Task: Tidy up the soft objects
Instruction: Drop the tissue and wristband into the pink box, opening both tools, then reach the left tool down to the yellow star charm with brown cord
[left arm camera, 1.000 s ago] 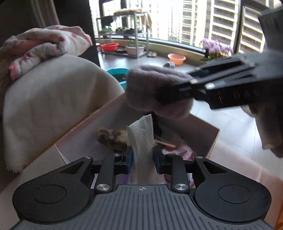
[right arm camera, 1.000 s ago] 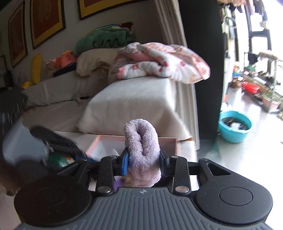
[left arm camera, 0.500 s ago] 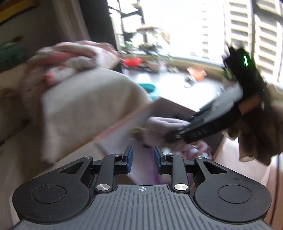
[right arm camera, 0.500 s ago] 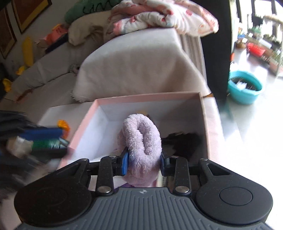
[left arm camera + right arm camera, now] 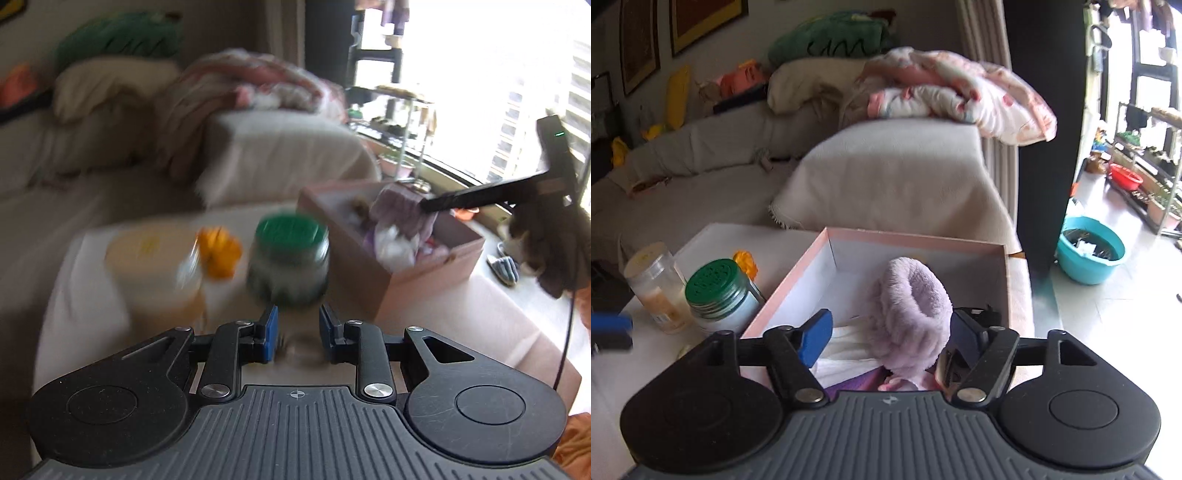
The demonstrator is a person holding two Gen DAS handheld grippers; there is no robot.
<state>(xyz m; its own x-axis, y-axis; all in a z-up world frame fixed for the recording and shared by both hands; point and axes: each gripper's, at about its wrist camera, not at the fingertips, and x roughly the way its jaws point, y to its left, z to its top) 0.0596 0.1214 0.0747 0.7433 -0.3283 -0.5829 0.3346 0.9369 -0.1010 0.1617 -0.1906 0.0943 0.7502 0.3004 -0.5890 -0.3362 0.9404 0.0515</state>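
A fluffy lilac headband [image 5: 911, 314] rests in the pink box [image 5: 916, 236], on white cloth [image 5: 846, 350] and other soft items. My right gripper [image 5: 890, 332] is open, its jaws wide on either side of the headband and not squeezing it. In the left wrist view the box [image 5: 424, 266] stands to the right, with the headband [image 5: 402, 206] and the right gripper's fingers [image 5: 480, 192] over it. My left gripper [image 5: 295, 328] is open and empty, low over the table, facing a green-lidded jar [image 5: 288, 254].
On the white table [image 5: 713, 240] left of the box stand the green-lidded jar [image 5: 718, 295], a clear jar with a pale lid [image 5: 653, 284] and a small orange object [image 5: 746, 260]. A sofa with blankets [image 5: 897, 166] lies behind. A teal basin [image 5: 1089, 254] sits on the floor.
My right gripper lowered the headband into the box and opened. My left gripper let go of the white cloth, pulled out of the box and swung left toward the jars.
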